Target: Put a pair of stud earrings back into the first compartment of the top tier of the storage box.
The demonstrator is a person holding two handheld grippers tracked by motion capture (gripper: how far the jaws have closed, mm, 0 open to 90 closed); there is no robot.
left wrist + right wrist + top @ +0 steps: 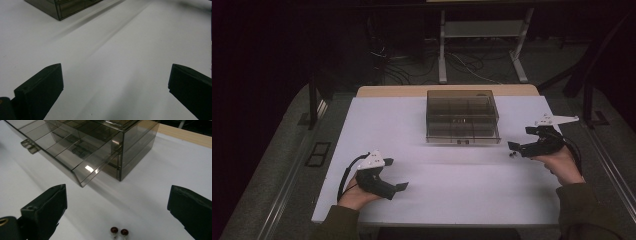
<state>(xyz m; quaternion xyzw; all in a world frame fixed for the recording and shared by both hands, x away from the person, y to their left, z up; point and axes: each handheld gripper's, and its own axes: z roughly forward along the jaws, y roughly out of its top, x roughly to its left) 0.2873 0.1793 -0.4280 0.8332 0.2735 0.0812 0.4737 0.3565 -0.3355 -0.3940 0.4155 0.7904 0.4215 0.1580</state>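
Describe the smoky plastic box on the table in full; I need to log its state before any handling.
The box is a dark, see-through plastic organiser with inner walls dividing it into compartments. It rests flat at the far middle of the white table. Its hinged lid looks shut or nearly so, its front lip overhanging, with a small clasp on the front edge. Nothing touches it; two small red-capped parts lie apart, by the right tongs.

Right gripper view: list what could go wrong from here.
1. The two small red-capped parts lie loose between the open jaws of the right hand-held gripper; closing may catch only one or flick them away.
2. The smoky clear organizer box stands just ahead with its lid overhanging; a forward push could knock it.
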